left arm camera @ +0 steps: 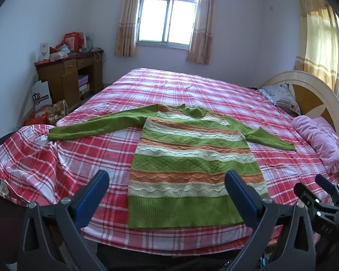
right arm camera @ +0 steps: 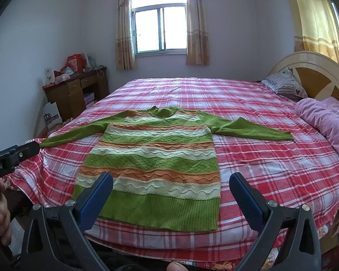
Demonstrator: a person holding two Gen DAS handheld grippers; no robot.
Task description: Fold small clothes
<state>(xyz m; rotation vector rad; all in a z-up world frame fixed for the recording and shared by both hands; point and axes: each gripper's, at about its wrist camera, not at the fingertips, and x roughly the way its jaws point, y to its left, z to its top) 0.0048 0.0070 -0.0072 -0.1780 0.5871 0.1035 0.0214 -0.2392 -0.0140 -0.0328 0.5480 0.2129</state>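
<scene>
Since the sweater (left arm camera: 192, 158) lies flat with sleeves out for folding, we hold the left gripper (left arm camera: 167, 192) and right gripper (right arm camera: 170, 194) wide apart, gripping nothing.

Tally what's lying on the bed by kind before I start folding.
Sweater: 1, striped green, orange and white, spread flat
Pillow: 1
Pink blanket: 1, bunched by the headboard
Total: 3

Hem: our left gripper's (left arm camera: 167, 186) right finger (left arm camera: 239, 194) covers the sweater's (left arm camera: 187, 158) corner.
Desk clutter (left arm camera: 65, 45): too small to identify.
Pink blanket (right arm camera: 327, 122): cut off at frame edge.
</scene>
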